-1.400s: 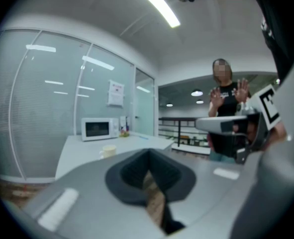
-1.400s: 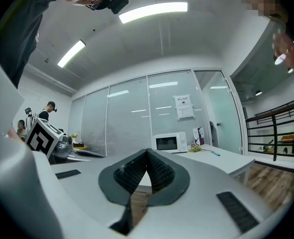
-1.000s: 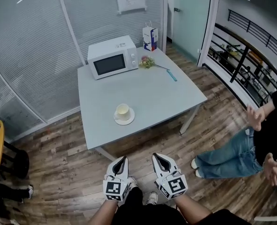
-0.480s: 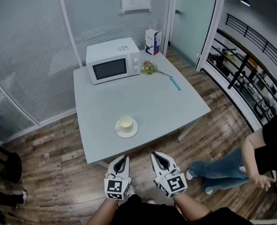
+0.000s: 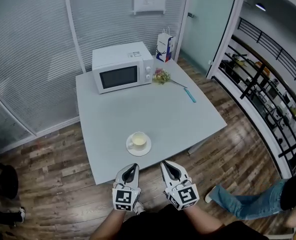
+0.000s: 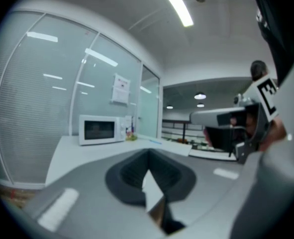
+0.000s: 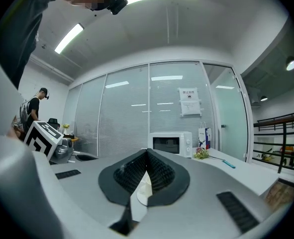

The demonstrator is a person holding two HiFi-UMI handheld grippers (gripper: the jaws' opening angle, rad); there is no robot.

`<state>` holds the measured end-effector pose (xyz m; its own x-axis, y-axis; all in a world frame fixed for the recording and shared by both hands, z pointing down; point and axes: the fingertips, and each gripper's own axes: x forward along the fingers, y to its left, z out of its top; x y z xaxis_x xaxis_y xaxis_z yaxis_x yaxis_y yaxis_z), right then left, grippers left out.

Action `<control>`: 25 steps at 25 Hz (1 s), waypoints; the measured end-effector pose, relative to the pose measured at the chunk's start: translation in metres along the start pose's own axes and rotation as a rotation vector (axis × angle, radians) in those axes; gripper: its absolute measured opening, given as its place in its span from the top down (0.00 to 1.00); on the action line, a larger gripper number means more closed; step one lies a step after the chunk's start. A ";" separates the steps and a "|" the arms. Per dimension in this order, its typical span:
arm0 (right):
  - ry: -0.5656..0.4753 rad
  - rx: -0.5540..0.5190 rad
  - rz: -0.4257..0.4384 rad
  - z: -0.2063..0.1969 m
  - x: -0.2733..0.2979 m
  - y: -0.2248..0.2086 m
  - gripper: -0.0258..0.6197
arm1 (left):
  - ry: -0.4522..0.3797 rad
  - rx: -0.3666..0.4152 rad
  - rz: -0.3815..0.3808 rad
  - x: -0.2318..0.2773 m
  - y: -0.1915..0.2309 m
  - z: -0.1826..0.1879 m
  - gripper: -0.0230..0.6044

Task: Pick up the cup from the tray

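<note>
A pale cup stands on a round white saucer near the front edge of the grey table. My left gripper and right gripper hang side by side just short of that edge, below the cup, both shut and holding nothing. In the left gripper view the left gripper has its jaws together, with no cup in sight. In the right gripper view the right gripper is also shut, and a sliver of the saucer shows in the gap below the tips.
A white microwave stands at the table's back. Beside it are a carton, a small bunch of flowers and a blue pen. A person's jeans-clad legs lie at the right on the wood floor. Glass walls stand behind the table.
The table and cup have come nearer to both grippers. The person at the right has slid mostly out of view. Both grippers stay shut.
</note>
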<state>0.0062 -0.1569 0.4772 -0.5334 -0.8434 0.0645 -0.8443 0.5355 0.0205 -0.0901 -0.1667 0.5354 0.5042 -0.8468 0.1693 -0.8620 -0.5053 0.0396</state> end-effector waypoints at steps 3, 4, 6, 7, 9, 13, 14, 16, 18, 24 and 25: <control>0.009 0.003 -0.004 -0.004 0.008 -0.007 0.96 | 0.004 -0.001 -0.002 0.009 0.004 -0.001 0.96; 0.013 0.004 -0.002 -0.006 0.011 -0.009 0.96 | 0.007 0.000 -0.001 0.012 0.005 -0.003 0.96; 0.022 0.006 0.008 -0.011 0.018 -0.014 0.96 | 0.013 0.002 0.007 0.019 0.007 -0.006 0.96; 0.025 0.006 0.015 -0.013 0.022 -0.017 0.96 | 0.018 0.003 0.013 0.024 0.009 -0.008 0.96; 0.031 0.009 0.034 -0.018 0.031 -0.025 0.96 | 0.028 0.001 0.027 0.034 0.011 -0.012 0.96; 0.051 0.013 0.088 -0.024 0.049 -0.039 0.96 | 0.061 -0.017 0.076 0.051 0.012 -0.024 0.96; 0.057 0.016 0.103 -0.026 0.053 -0.043 0.96 | 0.070 -0.024 0.090 0.056 0.013 -0.027 0.96; 0.071 0.021 0.132 -0.033 0.064 -0.051 0.96 | 0.086 -0.042 0.114 0.065 0.015 -0.034 0.96; 0.089 0.026 0.160 -0.042 0.074 -0.058 0.96 | 0.102 -0.055 0.137 0.076 0.017 -0.042 0.96; 0.153 0.051 0.236 -0.074 0.094 -0.062 0.96 | 0.151 -0.084 0.197 0.097 0.028 -0.071 0.95; 0.163 0.055 0.246 -0.078 0.097 -0.063 0.96 | 0.157 -0.092 0.204 0.101 0.029 -0.075 0.93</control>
<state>0.0117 -0.2685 0.5603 -0.7108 -0.6679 0.2208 -0.6945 0.7161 -0.0694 -0.0682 -0.2541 0.6278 0.3118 -0.8897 0.3335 -0.9496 -0.3040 0.0767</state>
